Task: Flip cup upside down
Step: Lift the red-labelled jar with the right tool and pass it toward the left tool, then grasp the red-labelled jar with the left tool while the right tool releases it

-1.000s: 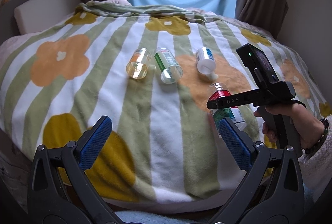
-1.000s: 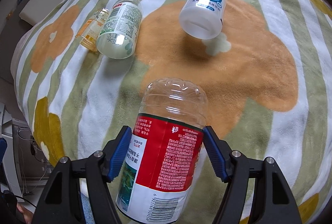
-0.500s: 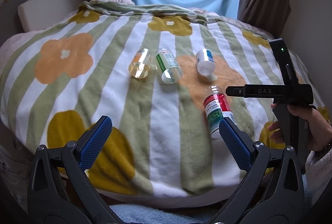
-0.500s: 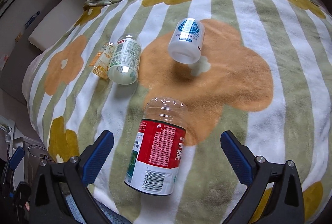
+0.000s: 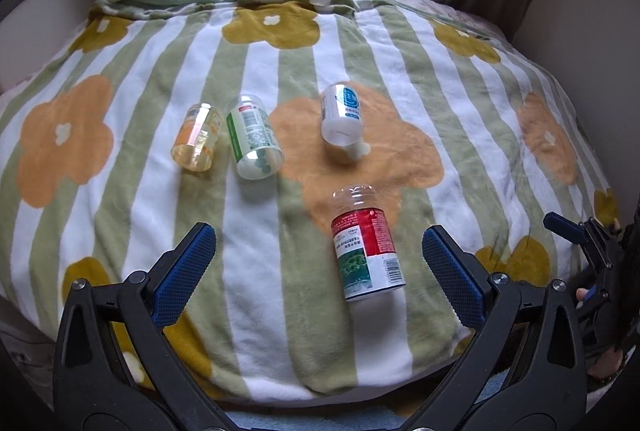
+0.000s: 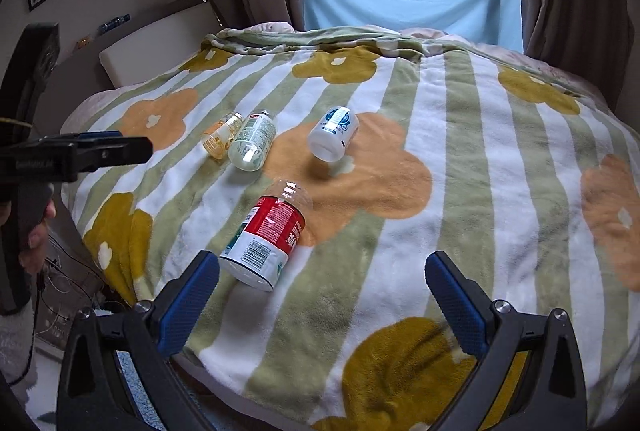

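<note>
A clear cup with a red, green and white label [image 5: 364,247] [image 6: 268,235] lies on its side on the flowered blanket [image 5: 256,295], clear rounded end pointing away, barcode end toward me. My left gripper [image 5: 318,263] is open, its fingers astride and short of the cup's near end, not touching it. My right gripper [image 6: 322,275] is open and empty, drawn back with the cup ahead of its left finger. It also shows at the right edge of the left wrist view [image 5: 576,235]. The left gripper shows at the left in the right wrist view [image 6: 100,151].
Three more cups lie farther back: an orange-tinted one [image 5: 196,139], a green-labelled one [image 5: 256,139] and a white one with a blue label [image 5: 342,115]. The blanket [image 6: 480,191] drops off at its near edge. Curtains and a blue cloth hang behind.
My right gripper opened, let go of the red-labelled cup and pulled back and up. The cup now rests on the blanket. The left gripper shifted right, toward the cup.
</note>
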Motion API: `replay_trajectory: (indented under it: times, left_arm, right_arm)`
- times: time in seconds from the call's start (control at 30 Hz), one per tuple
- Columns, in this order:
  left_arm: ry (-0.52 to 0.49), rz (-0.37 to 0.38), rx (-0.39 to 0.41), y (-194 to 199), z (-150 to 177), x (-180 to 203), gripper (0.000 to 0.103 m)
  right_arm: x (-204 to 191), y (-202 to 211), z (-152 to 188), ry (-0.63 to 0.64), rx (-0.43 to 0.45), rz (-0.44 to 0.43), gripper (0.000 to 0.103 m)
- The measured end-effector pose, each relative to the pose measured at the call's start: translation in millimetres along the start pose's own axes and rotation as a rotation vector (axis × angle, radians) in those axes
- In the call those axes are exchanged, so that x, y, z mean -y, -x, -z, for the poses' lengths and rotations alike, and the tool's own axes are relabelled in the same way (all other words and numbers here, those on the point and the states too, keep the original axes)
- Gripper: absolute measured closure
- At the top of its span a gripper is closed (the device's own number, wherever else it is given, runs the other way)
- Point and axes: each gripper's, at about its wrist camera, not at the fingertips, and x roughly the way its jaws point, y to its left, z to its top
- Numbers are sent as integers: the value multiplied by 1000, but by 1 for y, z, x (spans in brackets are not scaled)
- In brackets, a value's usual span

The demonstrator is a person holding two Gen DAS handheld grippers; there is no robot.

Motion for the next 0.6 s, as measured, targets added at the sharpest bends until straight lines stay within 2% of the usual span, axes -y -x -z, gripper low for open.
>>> replay_trajectory:
  times: [0.07, 0.13, 0.27, 0.47, 0.6]
  left_arm:
    - [23, 19, -64, -23, -11, 5, 0]
    - [36, 4, -128, -48, -19, 10, 0]
    - [89, -3, -234, -91, -30, 14, 0]
    - [90, -51, -384, -153, -29, 27, 0]
    - [101, -61, -449, -182, -22, 31, 1]
  right_arm:
    - [4, 6, 12, 21, 39, 25, 0]
    - [6, 6, 24, 41, 67, 39, 0]
    - [8, -8, 47, 77, 70, 47, 0]
    - [20, -31, 70, 20, 66, 7, 0]
    - [17, -37, 73, 50, 77, 62, 0]
